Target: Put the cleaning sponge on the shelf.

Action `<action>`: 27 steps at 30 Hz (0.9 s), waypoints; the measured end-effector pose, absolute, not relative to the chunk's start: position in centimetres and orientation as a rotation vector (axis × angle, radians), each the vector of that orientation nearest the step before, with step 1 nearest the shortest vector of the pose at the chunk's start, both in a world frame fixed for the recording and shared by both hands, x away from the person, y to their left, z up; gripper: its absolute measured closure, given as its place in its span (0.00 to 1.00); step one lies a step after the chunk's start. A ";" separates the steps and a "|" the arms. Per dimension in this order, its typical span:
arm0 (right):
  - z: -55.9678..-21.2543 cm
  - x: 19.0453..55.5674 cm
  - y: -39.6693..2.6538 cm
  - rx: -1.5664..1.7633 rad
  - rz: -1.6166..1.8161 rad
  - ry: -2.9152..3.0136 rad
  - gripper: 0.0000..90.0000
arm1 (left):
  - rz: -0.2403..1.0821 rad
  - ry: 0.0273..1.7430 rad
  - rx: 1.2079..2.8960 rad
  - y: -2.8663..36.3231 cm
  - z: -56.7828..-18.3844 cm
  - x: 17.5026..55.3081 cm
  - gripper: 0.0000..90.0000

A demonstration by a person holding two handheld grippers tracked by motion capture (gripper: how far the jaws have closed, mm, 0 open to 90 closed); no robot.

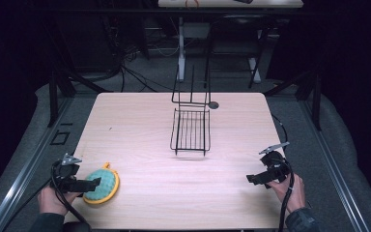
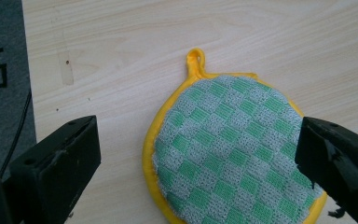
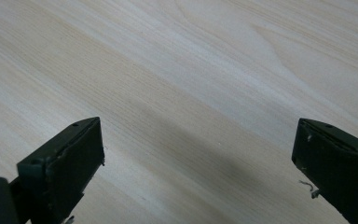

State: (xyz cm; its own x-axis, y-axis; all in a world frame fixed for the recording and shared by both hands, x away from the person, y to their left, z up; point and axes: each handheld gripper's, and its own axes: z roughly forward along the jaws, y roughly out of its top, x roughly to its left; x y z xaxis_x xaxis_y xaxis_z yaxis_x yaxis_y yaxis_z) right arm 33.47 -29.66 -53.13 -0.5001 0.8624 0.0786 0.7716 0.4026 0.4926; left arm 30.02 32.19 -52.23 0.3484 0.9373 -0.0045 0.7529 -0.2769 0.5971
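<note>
Round pot holder point(image 1: 101, 185), yellow-rimmed with a green and grey checked knit face, lies flat on the light wooden table point(image 1: 140, 125) near its front left corner, its small yellow hanging loop pointing away from the person. In the left gripper view the same pot holder point(image 2: 228, 149) sits between and beneath the two black fingers point(image 2: 56, 168), which stand wide apart and grasp nothing; one finger is clear of the pad on bare wood, while the other overlaps the pad's rim in that view, though whether it touches cannot be told. From the high view the left gripper point(image 1: 88, 184) is held low at the pot holder's near left side by the person's left hand point(image 1: 53, 199), with a cable trailing from it. The right gripper point(image 1: 257, 178) hovers over bare table near the front right edge, held by the right hand point(image 1: 290, 189), well apart from the pad. In the right gripper view its fingers point(image 3: 65, 163) are also spread wide and released, with plain wood grain between them. A black wire rack point(image 1: 190, 129) stands at the middle of the table toward the far edge, well apart from both grippers.
</note>
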 end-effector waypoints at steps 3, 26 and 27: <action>-53.1 33.5 -29.6 1.447 0.703 2.472 0.03 | 0.470 1.467 2.107 32.4 -52.3 30.1 0.00; -53.4 33.6 -29.1 1.417 0.708 2.500 0.05 | 0.372 1.533 2.086 34.4 -54.4 32.2 0.17; -53.4 33.6 -29.1 1.416 0.703 2.496 0.05 | 0.367 1.537 2.087 34.4 -54.5 32.3 0.18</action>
State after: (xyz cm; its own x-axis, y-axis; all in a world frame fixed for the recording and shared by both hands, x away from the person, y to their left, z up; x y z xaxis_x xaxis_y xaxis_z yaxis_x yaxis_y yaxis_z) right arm 33.59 -29.12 -53.37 -0.5272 0.8469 0.0690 0.7586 0.4325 0.4874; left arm 32.25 34.43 -54.50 0.3199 0.9436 -0.0847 0.8034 -0.2229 0.5521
